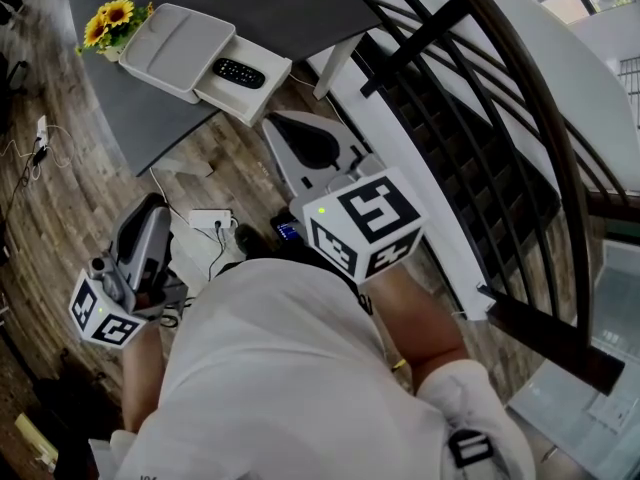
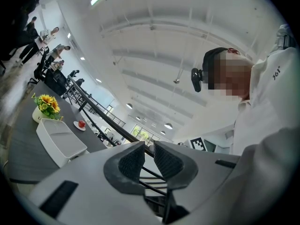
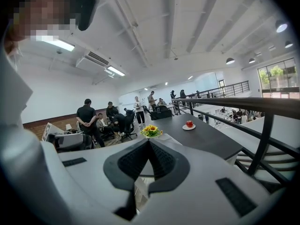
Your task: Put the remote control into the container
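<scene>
Right gripper [image 3: 149, 142] jaws pressed together, empty; left gripper [image 2: 149, 144] jaws slightly apart, empty. Remote control [image 1: 238, 72] apparently lies inside container [image 1: 178, 48] on worktop [image 1: 280, 8], well ahead of both.

The remote control [image 1: 238, 72] is black and oblong, buttons facing up. It lies flat on a low white tray [image 1: 250, 103] at the edge of the dark table [image 1: 280, 8]. The container [image 1: 175, 46] [image 2: 61, 144] is a white rectangular bin, upright, open-topped and empty. It sits against that tray, and the remote lies outside it.
</scene>
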The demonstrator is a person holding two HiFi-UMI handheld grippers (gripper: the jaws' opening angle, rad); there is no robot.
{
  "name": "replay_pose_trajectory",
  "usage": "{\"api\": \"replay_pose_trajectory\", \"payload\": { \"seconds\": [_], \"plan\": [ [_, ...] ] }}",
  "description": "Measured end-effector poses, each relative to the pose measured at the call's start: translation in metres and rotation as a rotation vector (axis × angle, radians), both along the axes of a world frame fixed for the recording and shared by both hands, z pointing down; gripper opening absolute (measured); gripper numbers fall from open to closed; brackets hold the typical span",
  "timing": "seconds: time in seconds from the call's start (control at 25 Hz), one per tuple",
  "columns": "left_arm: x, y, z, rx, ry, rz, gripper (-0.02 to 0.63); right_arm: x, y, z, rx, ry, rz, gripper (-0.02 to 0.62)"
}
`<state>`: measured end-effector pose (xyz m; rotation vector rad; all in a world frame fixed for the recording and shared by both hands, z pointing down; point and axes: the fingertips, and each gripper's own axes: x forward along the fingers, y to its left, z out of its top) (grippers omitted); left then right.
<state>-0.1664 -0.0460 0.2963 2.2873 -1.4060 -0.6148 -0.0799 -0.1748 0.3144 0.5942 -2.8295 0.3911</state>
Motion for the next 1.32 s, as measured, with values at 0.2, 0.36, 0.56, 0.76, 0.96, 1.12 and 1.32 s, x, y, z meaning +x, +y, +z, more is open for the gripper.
{"api": "replay_pose_trajectory", "payload": {
  "seconds": [0.2, 0.36, 0.56, 0.76, 0.96, 1.12, 1.32],
  "plan": [
    [-0.0001, -0.0028, 0.0011, -0.003, 0.001, 0.005, 0.063, -0.0019, -0.0035, -0.0005, -0.001, 0.009, 0.005, 0.002],
    [0.0013, -0.0019, 0.0020, -0.004, 0.001, 0.008, 0.063, -0.0015, -0.0014, 0.0018, -0.002, 0.012, 0.003, 0.002],
    [-0.0011, -0.0042, 0.0011, -0.009, 0.001, 0.009, 0.063, -0.0038, -0.0046, 0.0020, -0.009, 0.014, 0.006, 0.000],
    [-0.0025, -0.0065, 0.0017, -0.011, 0.002, 0.010, 0.063, -0.0060, -0.0052, 0.0020, 0.005, 0.014, -0.005, 0.000],
    [-0.0031, -0.0067, 0.0031, -0.014, 0.004, 0.015, 0.063, -0.0071, -0.0053, 0.0038, 0.009, 0.024, -0.004, 0.000],
    [-0.0029, -0.0075, 0.0035, -0.017, 0.004, 0.020, 0.063, -0.0083, -0.0062, 0.0040, 0.015, 0.030, -0.010, 0.000],
    [-0.0048, -0.0057, 0.0037, -0.016, 0.004, 0.021, 0.063, -0.0106, -0.0038, 0.0045, 0.018, 0.037, -0.011, 0.000]
  ]
}}
